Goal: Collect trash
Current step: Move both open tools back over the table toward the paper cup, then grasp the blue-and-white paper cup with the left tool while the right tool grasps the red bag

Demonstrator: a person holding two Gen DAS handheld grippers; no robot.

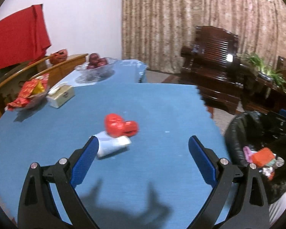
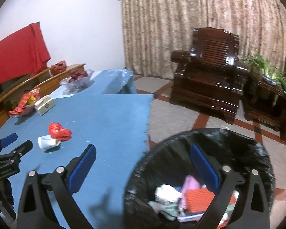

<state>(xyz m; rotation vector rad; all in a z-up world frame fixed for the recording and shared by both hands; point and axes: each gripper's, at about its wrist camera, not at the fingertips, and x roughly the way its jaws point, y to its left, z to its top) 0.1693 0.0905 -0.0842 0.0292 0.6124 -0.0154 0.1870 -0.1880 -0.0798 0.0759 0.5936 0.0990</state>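
A crumpled red plastic bag [image 1: 121, 124] lies on the blue tablecloth [image 1: 152, 105], touching a crumpled white paper piece [image 1: 112, 146] in front of it. My left gripper [image 1: 143, 143] is open and empty, just short of them, its left finger beside the paper. Both pieces also show in the right wrist view: the red bag [image 2: 59, 131] and the paper [image 2: 46, 142]. My right gripper [image 2: 143, 148] is open and empty, over the edge of a black-lined trash bin [image 2: 200, 139] that holds several pieces of trash [image 2: 188, 196]. The left gripper [image 2: 16, 142] shows at that view's left edge.
A tissue box [image 1: 62, 96], a glass dish of red snack packets [image 1: 29, 93] and a glass bowl of red fruit [image 1: 96, 64] stand at the table's far left. The bin [image 1: 261, 143] stands off the table's right edge. A dark wooden armchair [image 2: 207, 80] and plant [image 2: 270, 74] stand beyond.
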